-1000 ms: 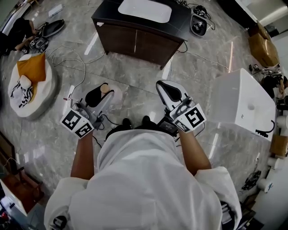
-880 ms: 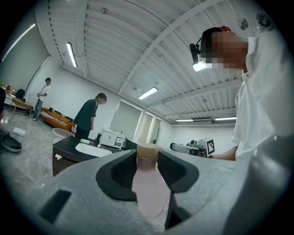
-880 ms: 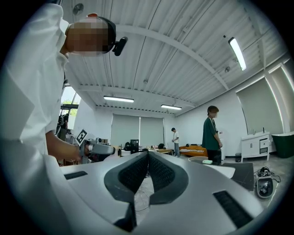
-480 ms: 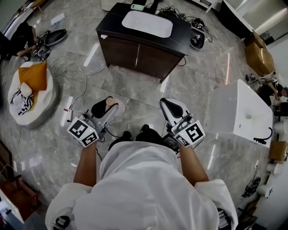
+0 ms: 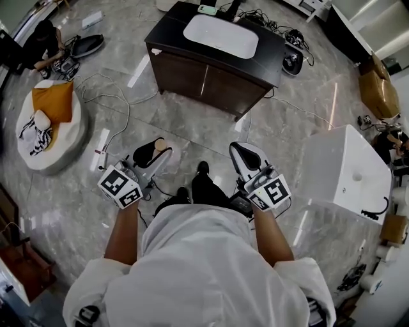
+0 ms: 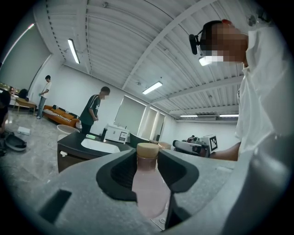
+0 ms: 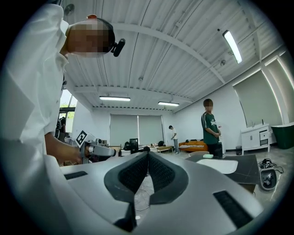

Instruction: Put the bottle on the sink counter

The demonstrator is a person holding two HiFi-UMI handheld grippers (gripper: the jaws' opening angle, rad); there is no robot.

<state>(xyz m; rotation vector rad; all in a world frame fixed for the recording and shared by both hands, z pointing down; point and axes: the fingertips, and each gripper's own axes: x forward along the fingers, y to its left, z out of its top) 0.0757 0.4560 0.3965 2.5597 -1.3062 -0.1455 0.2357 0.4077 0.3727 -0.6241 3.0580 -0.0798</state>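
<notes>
A pale pink translucent bottle (image 6: 148, 186) with a tan cap stands upright between the dark pads of my left gripper (image 6: 148, 161), which is shut on its neck and shoulder. From the head view the bottle's cap (image 5: 160, 145) shows at the tip of the left gripper (image 5: 152, 155), held over the marble floor. My right gripper (image 5: 241, 152) is level with it on the right, jaws shut on nothing (image 7: 147, 170). The sink counter (image 5: 171, 29), a dark cabinet with a white basin (image 5: 220, 36), stands ahead, well apart from both grippers; it also shows in the gripper views (image 6: 71, 143) (image 7: 255, 161).
A white cabinet (image 5: 345, 163) stands on the right. A round white cushion with an orange pillow (image 5: 48, 121) lies at the left. Cables (image 5: 121, 105) trail across the floor. A small green object (image 5: 206, 9) rests on the counter's far edge. Two people (image 6: 94, 110) stand beyond the counter.
The sink counter has come nearer in the head view as the person walks toward it. Both grippers stay held out in front, the left still gripping the bottle.
</notes>
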